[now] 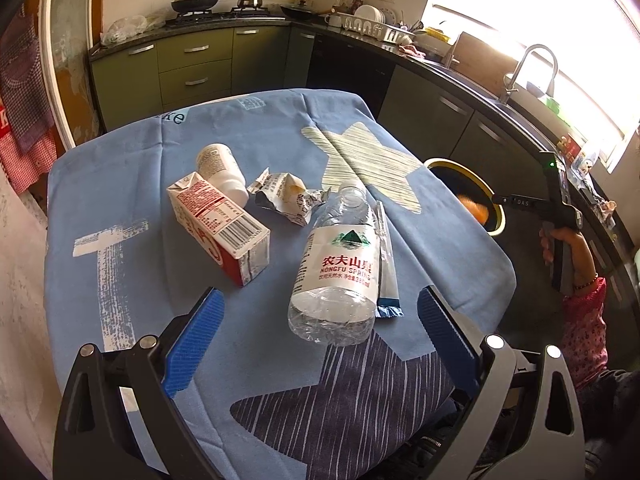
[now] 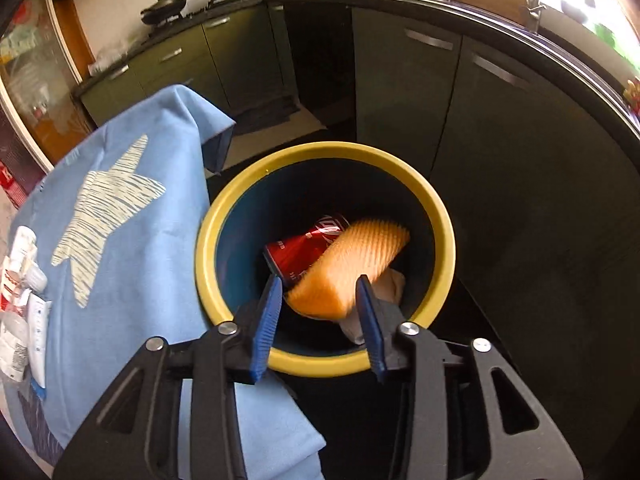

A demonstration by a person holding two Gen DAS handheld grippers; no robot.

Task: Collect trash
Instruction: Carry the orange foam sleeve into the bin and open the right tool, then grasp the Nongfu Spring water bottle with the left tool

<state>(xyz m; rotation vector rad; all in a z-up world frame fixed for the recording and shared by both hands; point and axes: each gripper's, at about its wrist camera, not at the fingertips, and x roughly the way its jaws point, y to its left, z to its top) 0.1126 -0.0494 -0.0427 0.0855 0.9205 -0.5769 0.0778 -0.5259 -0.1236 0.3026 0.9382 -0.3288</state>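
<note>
Blue ribbed pads are sitting closest to us in both views. We are holding the left gripper (image 1: 320, 336) with its jaws spread wide and empty, low over the blue star-print tablecloth (image 1: 132, 184), just short of the crushed clear water bottle (image 1: 340, 264).

We are holding the right gripper (image 2: 320, 300) over the yellow-rimmed bin (image 2: 212, 216) beside the table. Its jaws are standing apart, and the orange ridged sponge (image 2: 352, 264) appears blurred between and beyond the pads, so we judge it to be dropping free into the bin rather than gripped. A red can (image 2: 308, 248) and something pale are lying inside already.

What could go wrong: the sponge is light and springy, and it might bounce off the can toward the rim. On the table, the bottle is thin, smooth and round, lying on its side with no cap visible; closing on it off-centre could make it roll or squirt out. A flat white sachet (image 1: 386, 256) is lying against its right side and could get dragged along. The cloth is loose and could bunch under low pads.

Also waiting are a boxy milk carton (image 1: 220, 232), a white plastic jar (image 1: 222, 172) touching it, and a crumpled foil wrapper (image 1: 288, 196).
</note>
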